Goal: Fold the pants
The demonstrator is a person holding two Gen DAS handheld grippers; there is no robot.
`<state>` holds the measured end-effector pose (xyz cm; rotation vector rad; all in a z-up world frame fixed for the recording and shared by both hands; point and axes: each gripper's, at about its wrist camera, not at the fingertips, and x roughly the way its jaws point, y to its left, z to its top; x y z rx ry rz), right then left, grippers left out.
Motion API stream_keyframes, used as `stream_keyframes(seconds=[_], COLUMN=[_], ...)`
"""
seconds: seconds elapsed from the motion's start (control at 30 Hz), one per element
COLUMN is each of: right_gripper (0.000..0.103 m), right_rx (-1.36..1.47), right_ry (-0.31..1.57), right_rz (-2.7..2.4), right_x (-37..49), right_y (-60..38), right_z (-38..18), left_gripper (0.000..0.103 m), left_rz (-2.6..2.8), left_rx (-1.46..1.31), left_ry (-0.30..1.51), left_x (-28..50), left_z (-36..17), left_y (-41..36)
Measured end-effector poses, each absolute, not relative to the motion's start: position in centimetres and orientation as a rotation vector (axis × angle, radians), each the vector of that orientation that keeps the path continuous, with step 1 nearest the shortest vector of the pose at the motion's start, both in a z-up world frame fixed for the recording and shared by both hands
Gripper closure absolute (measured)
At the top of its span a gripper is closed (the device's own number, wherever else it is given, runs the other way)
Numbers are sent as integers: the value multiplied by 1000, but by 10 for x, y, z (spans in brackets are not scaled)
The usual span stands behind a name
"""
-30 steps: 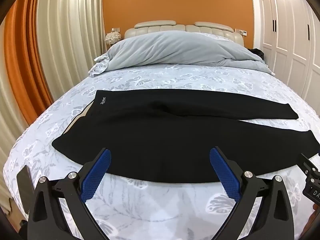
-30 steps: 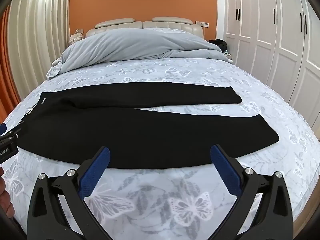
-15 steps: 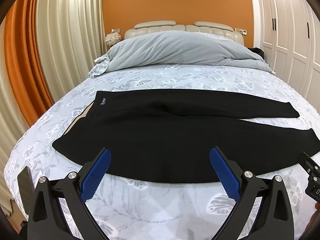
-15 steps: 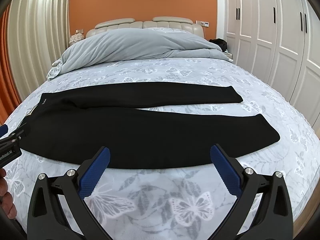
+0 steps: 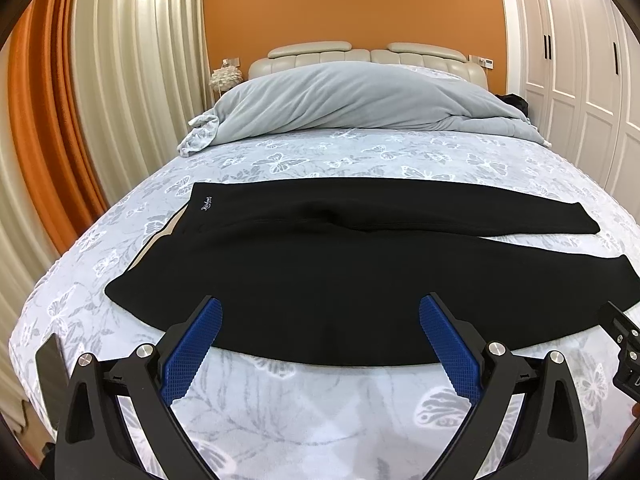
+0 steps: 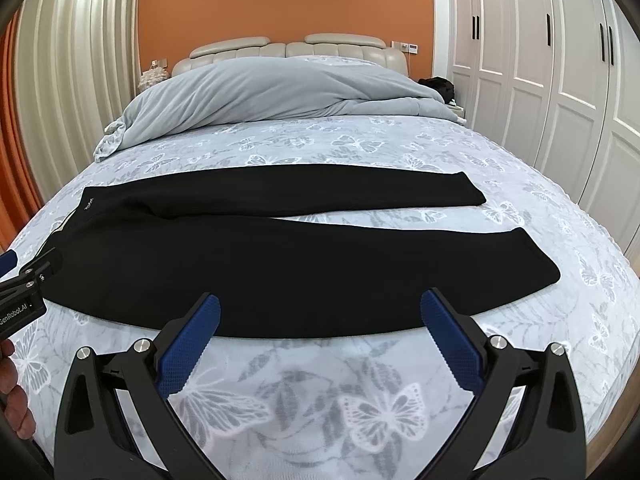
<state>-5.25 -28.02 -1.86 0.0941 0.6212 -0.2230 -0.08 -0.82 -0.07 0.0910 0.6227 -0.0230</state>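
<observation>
Black pants [image 5: 320, 264] [image 6: 260, 256] lie flat across the bed, waistband at the left, both legs stretching right with a narrow gap between them. My left gripper [image 5: 320, 312] hovers open just short of the pants' near edge, close to the waist and seat. My right gripper [image 6: 320, 308] is open too, above the near edge of the front leg. Nothing sits between either pair of blue pads. The left gripper's body [image 6: 24, 292] shows at the right wrist view's left edge, with a hand [image 6: 14, 396] under it.
The bed [image 5: 360, 152] carries a pale blue butterfly sheet. A grey duvet [image 5: 360, 100] is heaped at the headboard. Curtains [image 5: 100, 80] hang at the left, white wardrobes [image 6: 560, 60] stand at the right. A dark phone-like object [image 5: 50, 364] lies near the bed's front left corner.
Both grippers have drifted slightly, so the pants sit a touch higher and to the right in view. Both stay open and the pants have not moved.
</observation>
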Motion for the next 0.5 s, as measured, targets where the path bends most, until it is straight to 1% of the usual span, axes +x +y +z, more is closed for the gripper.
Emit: stream_keyframes(seconds=[0.5], right_gripper=[5], right_rx=[94], right_ry=[620], right_rz=[-224], right_x=[-52], right_y=[-280], right_z=[-18], left_gripper=[6], left_rz=[-26], left_rx=[95], left_ry=[623], left_x=[0], left_z=[0], left_y=[-10])
